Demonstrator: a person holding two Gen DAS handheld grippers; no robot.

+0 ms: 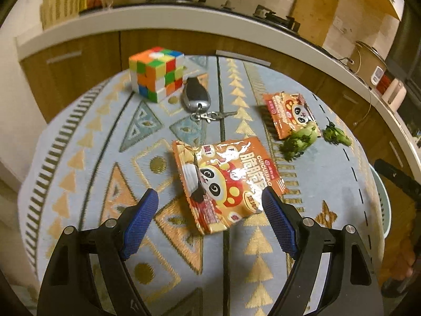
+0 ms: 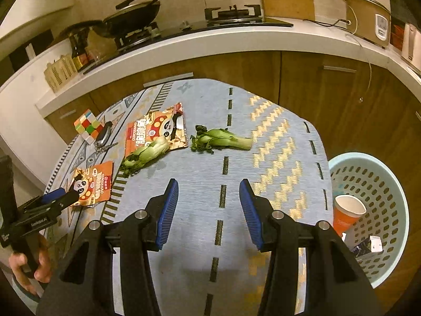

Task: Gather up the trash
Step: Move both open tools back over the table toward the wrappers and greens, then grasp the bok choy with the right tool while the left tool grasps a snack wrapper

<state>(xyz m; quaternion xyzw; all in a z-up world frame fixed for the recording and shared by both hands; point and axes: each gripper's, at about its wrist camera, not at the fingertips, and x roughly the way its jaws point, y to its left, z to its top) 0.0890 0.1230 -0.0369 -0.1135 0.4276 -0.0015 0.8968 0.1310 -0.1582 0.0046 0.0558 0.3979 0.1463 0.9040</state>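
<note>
An orange panda snack wrapper (image 1: 223,181) lies on the patterned tablecloth, between and just beyond the fingers of my open left gripper (image 1: 210,197); it also shows in the right wrist view (image 2: 93,181). A second orange wrapper (image 1: 290,114) (image 2: 155,131) lies farther off with a bok choy piece (image 1: 298,139) (image 2: 144,155) overlapping it. Another bok choy piece (image 1: 336,134) (image 2: 221,141) lies beside it. My right gripper (image 2: 209,192) is open and empty above the cloth, short of the greens. The left gripper (image 2: 56,197) is seen at the left there.
A pale blue perforated basket (image 2: 389,184) stands off the table's right edge, holding an orange paper cup (image 2: 346,214) and small packets. A Rubik's cube (image 1: 155,73) and a car key with ring (image 1: 197,97) lie at the far left. A kitchen counter (image 2: 210,44) runs behind.
</note>
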